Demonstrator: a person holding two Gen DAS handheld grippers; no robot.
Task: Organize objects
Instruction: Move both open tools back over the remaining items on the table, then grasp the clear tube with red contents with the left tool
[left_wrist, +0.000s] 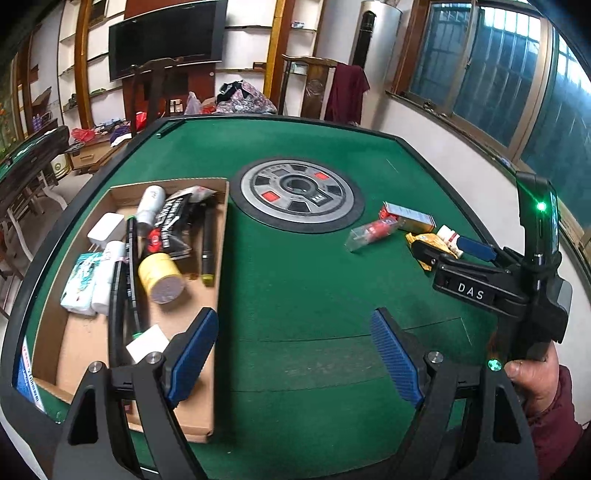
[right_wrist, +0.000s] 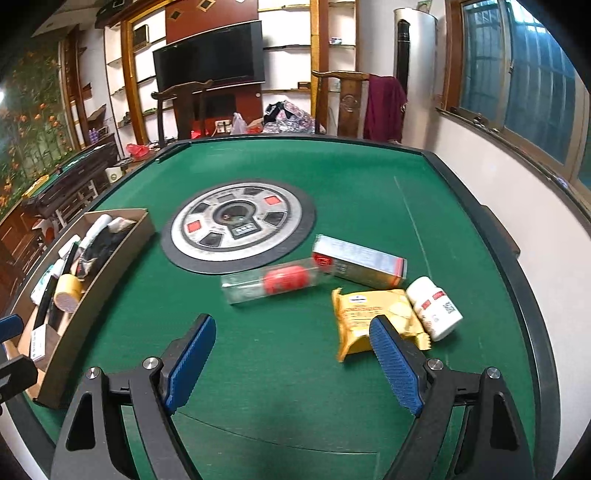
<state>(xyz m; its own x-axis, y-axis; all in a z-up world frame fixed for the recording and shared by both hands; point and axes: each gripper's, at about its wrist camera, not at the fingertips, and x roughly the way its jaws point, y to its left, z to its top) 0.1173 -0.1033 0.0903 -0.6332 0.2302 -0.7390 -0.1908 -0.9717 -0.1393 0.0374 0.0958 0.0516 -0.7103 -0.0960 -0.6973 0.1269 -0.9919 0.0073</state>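
**Four loose items left beside the round hub**

Both sets of tongs stand spread and empty: the left tongs over bare green felt next to the shallow brown cardboard tray, the right tongs just short of the yellow foil snack packet.

Taking the round grey-and-black hub in the middle of the desk as the landmark, the loose things lie on its window side:

- a clear plastic box with a red item inside
- a silver-and-orange cardboard carton
- the yellow packet
- a white plastic pill bottle with a red label, touching the packet

The packet looks light, soft and crinkly; pinching it across its short width near the middle should hold, though foil may slip. The bottle is stiff and smooth and would likely roll, so grip across its body. The clear box seems rigid but slick.
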